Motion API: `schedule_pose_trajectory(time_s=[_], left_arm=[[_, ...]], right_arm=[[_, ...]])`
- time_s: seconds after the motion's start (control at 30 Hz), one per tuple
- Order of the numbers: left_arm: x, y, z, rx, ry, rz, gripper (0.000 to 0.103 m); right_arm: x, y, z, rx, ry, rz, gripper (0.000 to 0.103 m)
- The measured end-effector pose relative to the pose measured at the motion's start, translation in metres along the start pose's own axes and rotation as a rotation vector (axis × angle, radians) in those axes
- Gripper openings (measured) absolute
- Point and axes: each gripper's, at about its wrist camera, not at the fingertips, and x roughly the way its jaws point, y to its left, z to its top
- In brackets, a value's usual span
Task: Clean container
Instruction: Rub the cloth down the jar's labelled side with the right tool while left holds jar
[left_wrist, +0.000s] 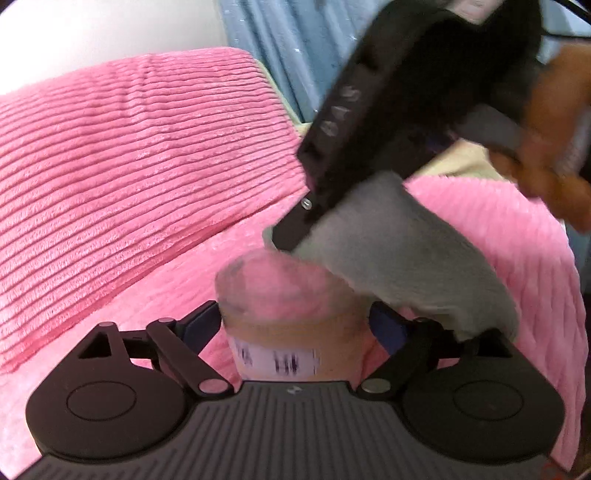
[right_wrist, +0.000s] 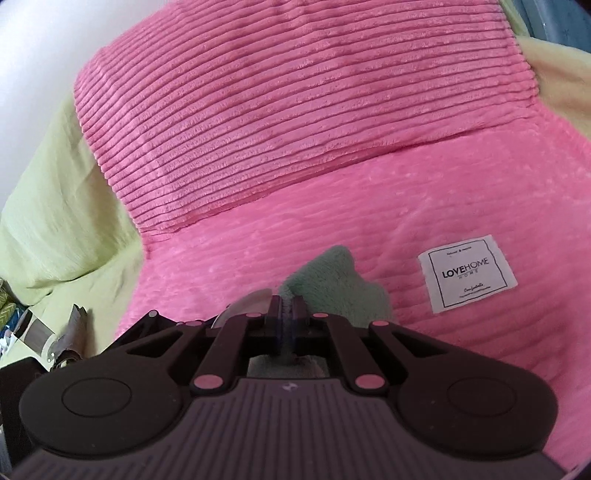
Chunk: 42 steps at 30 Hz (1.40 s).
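My left gripper (left_wrist: 295, 328) is shut on a clear plastic container (left_wrist: 284, 295) with a barcode label, held upright above the pink blanket. My right gripper (left_wrist: 291, 229) comes down from the upper right, shut on a grey-green fleece cloth (left_wrist: 402, 258) that hangs over the container's right rim. In the right wrist view, my right gripper (right_wrist: 286, 308) pinches the cloth (right_wrist: 332, 284), and the container's clear rim (right_wrist: 247, 301) shows just left of the fingers.
A pink ribbed pillow (left_wrist: 129, 147) lies on a pink blanket (right_wrist: 332, 221) with a white LOVEHOME label (right_wrist: 467, 273). A light green sheet (right_wrist: 55, 221) lies to the left. Blue curtain (left_wrist: 288, 37) behind. Small clutter (right_wrist: 40, 332) at the left edge.
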Motion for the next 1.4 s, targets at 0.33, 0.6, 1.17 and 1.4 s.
schedule_pose_trajectory(time_s=[0.33, 0.6, 1.17, 1.4], left_arm=[[0.004, 0.004, -0.004, 0.027, -0.008, 0.006, 0.087], [0.004, 0.002, -0.006, 0.037, -0.002, 0.010, 0.087], [0.008, 0.004, -0.005, 0.049, 0.009, 0.010, 0.087], [0.010, 0.008, -0.004, 0.032, 0.010, 0.006, 0.087]], right_arm=[[-0.013, 0.018, -0.012, -0.055, 0.076, 0.271, 0.005], [0.027, 0.007, -0.006, 0.047, 0.103, 0.339, 0.001], [0.045, 0.022, 0.023, -0.100, 0.050, 0.147, 0.000], [0.038, 0.016, 0.021, -0.075, 0.000, 0.094, 0.000]])
